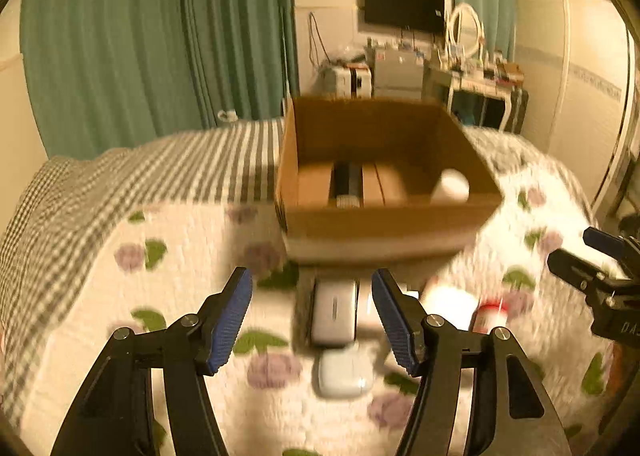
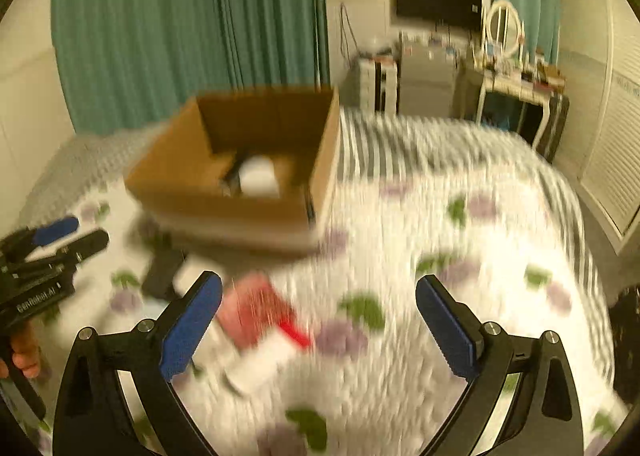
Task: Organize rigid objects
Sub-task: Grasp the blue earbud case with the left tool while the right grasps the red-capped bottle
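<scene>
An open cardboard box [image 1: 388,216] stands on the flowered bedspread and holds a white round container [image 1: 450,186] and a dark flat item [image 1: 346,184]. In front of it lie a grey-white flat case [image 1: 334,312], a white earbud case [image 1: 344,374], a white bottle [image 1: 448,302] and a red-banded jar [image 1: 490,314]. My left gripper [image 1: 311,284] hovers open above the two cases, touching neither. My right gripper [image 2: 319,284] is open and wide over the bedspread, with a blurred red and white pack [image 2: 260,316] beside its left finger. The box [image 2: 224,200] lies to its upper left.
A dark object [image 2: 162,272] lies before the box. The other gripper [image 2: 60,240] shows at the left edge, held by a hand [image 2: 24,352]. Green curtains [image 1: 140,36] and a cluttered desk [image 1: 480,76] stand behind the bed. A striped cover [image 1: 180,160] lies at the far end.
</scene>
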A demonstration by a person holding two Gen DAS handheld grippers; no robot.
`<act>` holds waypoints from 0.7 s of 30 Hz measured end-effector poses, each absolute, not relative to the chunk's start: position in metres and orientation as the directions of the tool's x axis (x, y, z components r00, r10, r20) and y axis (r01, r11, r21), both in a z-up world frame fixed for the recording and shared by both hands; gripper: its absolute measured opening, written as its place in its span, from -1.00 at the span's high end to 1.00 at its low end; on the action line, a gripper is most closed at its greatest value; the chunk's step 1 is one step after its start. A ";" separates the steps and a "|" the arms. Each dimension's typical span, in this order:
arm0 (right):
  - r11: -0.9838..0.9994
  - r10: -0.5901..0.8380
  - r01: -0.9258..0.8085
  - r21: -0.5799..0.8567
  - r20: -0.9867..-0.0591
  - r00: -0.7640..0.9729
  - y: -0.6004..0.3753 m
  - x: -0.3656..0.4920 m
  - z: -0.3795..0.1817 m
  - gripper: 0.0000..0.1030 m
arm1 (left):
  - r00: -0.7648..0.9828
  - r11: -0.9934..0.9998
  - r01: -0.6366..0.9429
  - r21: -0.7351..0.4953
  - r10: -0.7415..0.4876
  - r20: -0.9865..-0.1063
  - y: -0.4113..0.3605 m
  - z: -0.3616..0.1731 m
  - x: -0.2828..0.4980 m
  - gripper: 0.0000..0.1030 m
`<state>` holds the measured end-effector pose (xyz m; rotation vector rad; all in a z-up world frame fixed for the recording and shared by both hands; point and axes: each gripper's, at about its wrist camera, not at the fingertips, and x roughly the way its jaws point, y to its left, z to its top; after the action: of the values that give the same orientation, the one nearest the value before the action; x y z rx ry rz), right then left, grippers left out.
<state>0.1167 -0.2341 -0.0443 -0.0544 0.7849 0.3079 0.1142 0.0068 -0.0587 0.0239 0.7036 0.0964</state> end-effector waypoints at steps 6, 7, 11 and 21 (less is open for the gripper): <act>0.957 0.212 -0.287 0.027 -0.740 0.638 -0.236 0.109 -0.069 -0.90 | 0.685 0.999 -0.026 0.037 0.045 -0.728 -0.003 -0.118 0.104 -0.26; 0.957 0.210 -0.290 0.021 -0.741 0.638 -0.235 0.108 -0.071 -0.90 | 0.658 0.999 -0.021 0.030 0.036 -0.752 -0.004 -0.129 0.105 -0.26; 0.955 0.184 -0.296 -0.013 -0.755 0.630 -0.227 0.110 -0.081 -0.90 | 0.592 0.999 -0.045 0.011 0.035 -0.805 0.002 -0.154 0.115 -0.26; 0.948 0.158 -0.315 -0.045 -0.794 0.587 -0.211 0.114 -0.099 -0.90 | 0.569 0.999 -0.011 0.036 0.036 -0.822 -0.012 -0.170 0.124 -0.20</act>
<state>0.1144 -0.2110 -0.0991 -0.1886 0.9038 0.2776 0.1244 -0.0118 -0.1696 0.0280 0.9654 0.0278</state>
